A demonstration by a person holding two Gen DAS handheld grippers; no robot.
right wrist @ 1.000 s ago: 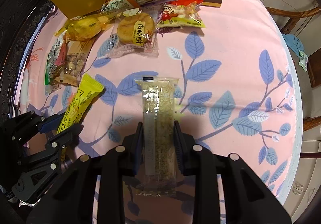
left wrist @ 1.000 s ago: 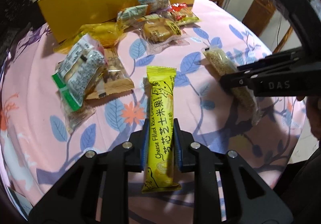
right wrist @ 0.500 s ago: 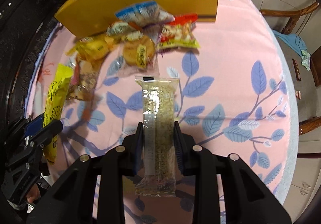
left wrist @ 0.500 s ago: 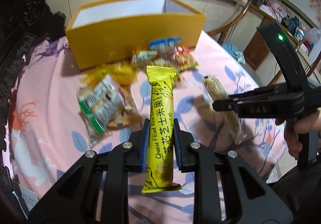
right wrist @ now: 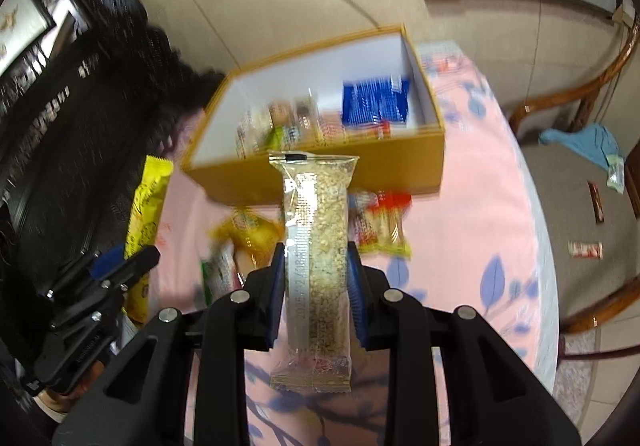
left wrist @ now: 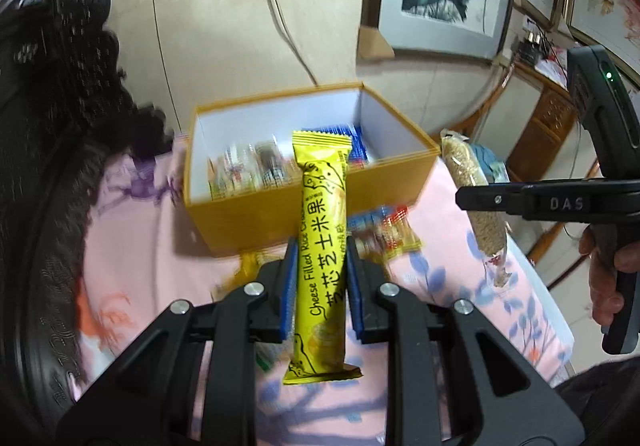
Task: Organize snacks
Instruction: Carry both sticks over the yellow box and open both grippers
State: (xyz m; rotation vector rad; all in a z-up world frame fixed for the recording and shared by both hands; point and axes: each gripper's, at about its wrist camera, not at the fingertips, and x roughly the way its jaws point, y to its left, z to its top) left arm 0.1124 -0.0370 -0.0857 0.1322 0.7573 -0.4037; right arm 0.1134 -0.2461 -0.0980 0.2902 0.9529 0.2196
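My left gripper [left wrist: 320, 266] is shut on a yellow cheese rice cracker stick [left wrist: 322, 230] and holds it above the table, pointing at the yellow box [left wrist: 280, 214]. My right gripper [right wrist: 316, 270] is shut on a clear sesame bar packet [right wrist: 316, 246], also lifted and pointing at the box [right wrist: 360, 170]. The box is open and white inside, with a blue packet [right wrist: 374, 104] and several small snacks in it. The right gripper [left wrist: 476, 198] with its bar [left wrist: 476, 202] shows at the right of the left wrist view. The left gripper [right wrist: 116, 266] shows at the left of the right wrist view.
Loose snack packets lie on the pink leaf-print tablecloth [right wrist: 472, 222] in front of the box, among them a red and yellow one [right wrist: 384, 222] and a yellow one [right wrist: 248, 230]. A wooden chair [right wrist: 600, 150] stands right of the table. A wall is behind the box.
Both grippers have risen from the table with their snacks and tilted up toward the box, whose inside now shows. The views are blurred by motion.
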